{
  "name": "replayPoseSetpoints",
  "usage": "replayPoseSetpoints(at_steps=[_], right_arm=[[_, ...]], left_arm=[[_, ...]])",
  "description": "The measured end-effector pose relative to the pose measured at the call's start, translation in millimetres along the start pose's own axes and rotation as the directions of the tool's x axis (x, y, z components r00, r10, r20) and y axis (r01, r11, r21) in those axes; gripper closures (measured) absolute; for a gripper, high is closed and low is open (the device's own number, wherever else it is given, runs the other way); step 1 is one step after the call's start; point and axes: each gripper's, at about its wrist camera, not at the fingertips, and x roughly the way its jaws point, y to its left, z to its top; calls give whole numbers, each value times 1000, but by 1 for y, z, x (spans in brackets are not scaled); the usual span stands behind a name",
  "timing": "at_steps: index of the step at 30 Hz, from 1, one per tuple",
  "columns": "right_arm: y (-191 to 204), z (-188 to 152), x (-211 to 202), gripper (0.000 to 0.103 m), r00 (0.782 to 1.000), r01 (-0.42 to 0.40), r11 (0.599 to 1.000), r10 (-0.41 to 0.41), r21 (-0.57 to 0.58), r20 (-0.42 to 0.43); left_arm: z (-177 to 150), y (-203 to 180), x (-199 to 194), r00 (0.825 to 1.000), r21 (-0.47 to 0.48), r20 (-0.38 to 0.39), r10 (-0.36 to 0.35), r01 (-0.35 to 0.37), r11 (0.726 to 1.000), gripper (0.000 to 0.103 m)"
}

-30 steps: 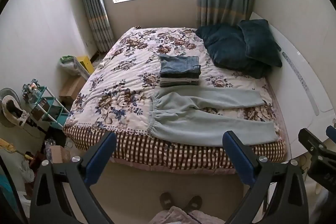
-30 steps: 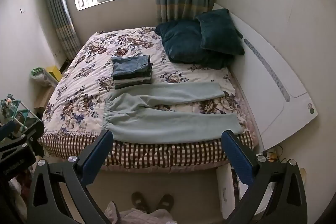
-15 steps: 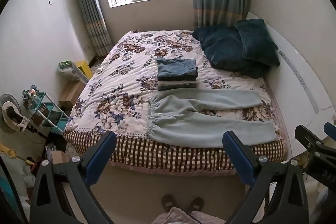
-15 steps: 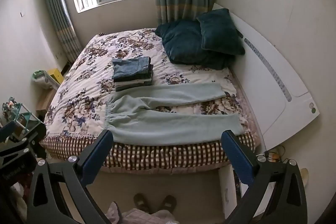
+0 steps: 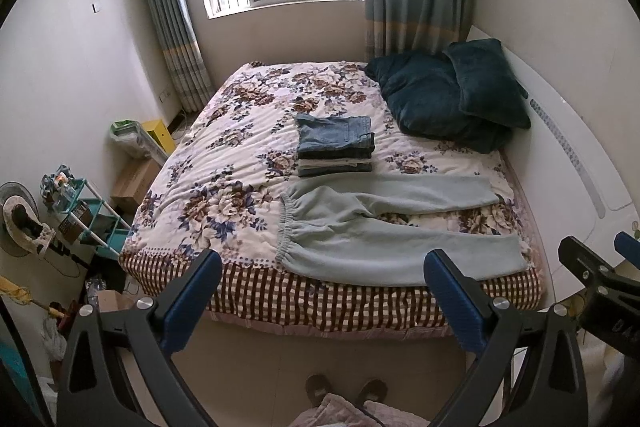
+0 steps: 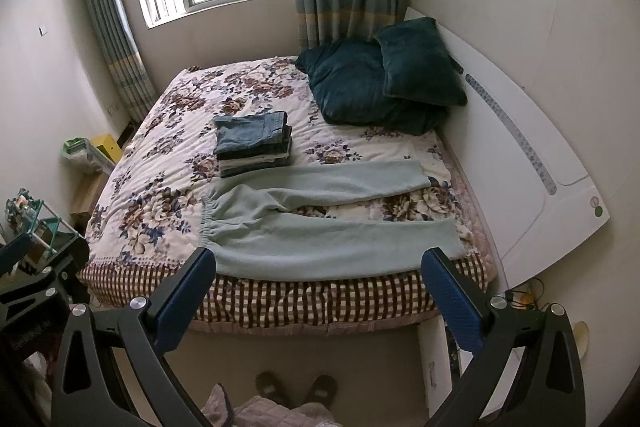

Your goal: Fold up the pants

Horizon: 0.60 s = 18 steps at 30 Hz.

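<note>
Pale green sweatpants lie spread flat along the near edge of the bed, elastic waistband to the left, both legs running right and split apart. My left gripper is held open above the floor, well short of the bed, with nothing between its blue pads. My right gripper is likewise open and empty, also back from the bed. Each gripper shows at the edge of the other's view.
A stack of folded jeans and clothes sits mid-bed behind the pants. Dark teal pillows lean at the white headboard on the right. A teal rack, boxes and a fan crowd the left floor. The person's slippers show below.
Both views have pulled back and tilted slightly; the bed and pants sit a little farther and lower in frame. Nothing on the bed has moved.
</note>
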Motion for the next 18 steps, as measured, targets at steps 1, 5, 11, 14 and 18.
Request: replayPoseSetpoints(at_steps=[1, 5, 11, 14, 18], right_arm=[[1, 0, 0, 0, 1000, -1, 1000, 1, -1, -1], [1, -1, 0, 0, 1000, -3, 1000, 3, -3, -3], [0, 0, 0, 0, 1000, -5, 1000, 5, 0, -2], [1, 1, -1, 0, 1000, -3, 1000, 3, 0, 2], [5, 2, -3, 0, 1000, -6, 1000, 6, -1, 6]], left_arm=[[0, 0, 0, 1000, 1, 0, 1, -1, 1000, 0], [1, 1, -1, 1000, 1, -1, 1, -1, 1000, 0], [0, 2, -1, 1000, 5, 1, 0, 0, 1000, 0], [0, 3, -1, 1000, 3, 2, -1, 1, 1000, 0], [3, 6, -1, 1000, -3, 4, -1, 1, 1000, 0]])
